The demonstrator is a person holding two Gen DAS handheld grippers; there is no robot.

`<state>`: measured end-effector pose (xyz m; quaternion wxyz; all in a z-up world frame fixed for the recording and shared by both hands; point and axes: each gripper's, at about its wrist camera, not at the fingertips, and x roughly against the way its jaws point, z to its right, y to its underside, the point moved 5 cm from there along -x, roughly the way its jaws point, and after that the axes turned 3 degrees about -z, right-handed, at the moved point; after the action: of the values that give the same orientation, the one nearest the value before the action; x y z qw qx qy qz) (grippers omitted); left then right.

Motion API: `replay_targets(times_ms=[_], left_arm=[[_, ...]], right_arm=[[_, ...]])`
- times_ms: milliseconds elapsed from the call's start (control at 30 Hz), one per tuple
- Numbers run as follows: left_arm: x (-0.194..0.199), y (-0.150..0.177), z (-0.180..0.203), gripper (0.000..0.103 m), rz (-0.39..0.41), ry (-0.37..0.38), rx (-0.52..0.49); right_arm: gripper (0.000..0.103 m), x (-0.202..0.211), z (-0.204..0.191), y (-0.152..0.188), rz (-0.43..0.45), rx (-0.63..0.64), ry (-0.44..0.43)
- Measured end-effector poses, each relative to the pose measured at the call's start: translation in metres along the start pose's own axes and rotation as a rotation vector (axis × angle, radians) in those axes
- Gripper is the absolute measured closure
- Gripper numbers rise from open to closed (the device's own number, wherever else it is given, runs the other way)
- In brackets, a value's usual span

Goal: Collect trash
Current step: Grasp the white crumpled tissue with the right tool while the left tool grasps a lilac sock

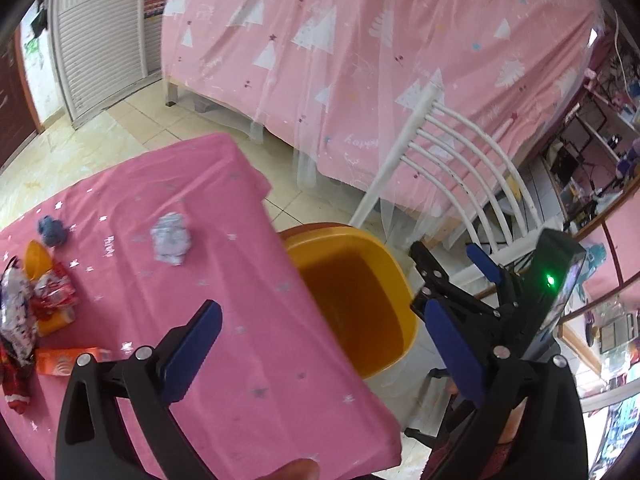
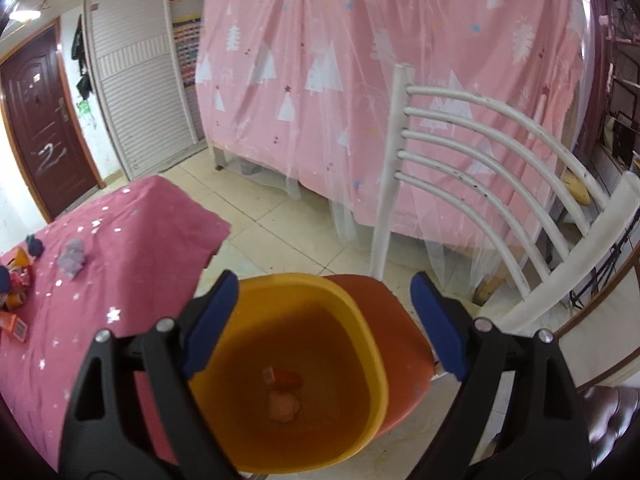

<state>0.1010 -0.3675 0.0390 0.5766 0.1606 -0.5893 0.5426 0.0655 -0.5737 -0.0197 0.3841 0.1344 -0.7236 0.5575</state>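
Note:
A yellow bin [image 1: 356, 300] stands on an orange chair seat [image 2: 400, 360] beside the pink table [image 1: 240, 340]. Crumpled trash [image 2: 284, 400] lies at the bin's [image 2: 372, 360] bottom. On the table lie a crumpled white paper ball [image 1: 172, 240], a blue ball [image 1: 51, 231], red and white wrappers [image 1: 36, 300] and an orange box [image 1: 68, 362]. My left gripper [image 1: 324, 348] is open and empty over the table's right edge. My right gripper [image 2: 328, 320] is open and empty right above the bin; it also shows in the left wrist view [image 1: 456, 276].
A white slatted chair back [image 2: 480, 152] rises behind the bin. A bed draped in pink tree-print cloth [image 2: 360, 60] fills the background. A tiled floor [image 2: 260, 208], a white louvred wardrobe [image 2: 136, 92] and a dark red door [image 2: 40, 120] lie to the left.

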Motion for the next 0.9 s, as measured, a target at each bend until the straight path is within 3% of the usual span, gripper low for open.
replay_targets(times_ms=[300,900], left_arm=[[0.038,0.005,-0.056,0.008,0.058,-0.039,0.049],[0.119,0.02,-0.196,0.008,0.156,-0.207,0.199]], right_arm=[[0.018,0.019,-0.037,-0.004,0.018,0.04,-0.039],[0.015,0.016,-0.134,-0.008,-0.015,0.181,-0.102]])
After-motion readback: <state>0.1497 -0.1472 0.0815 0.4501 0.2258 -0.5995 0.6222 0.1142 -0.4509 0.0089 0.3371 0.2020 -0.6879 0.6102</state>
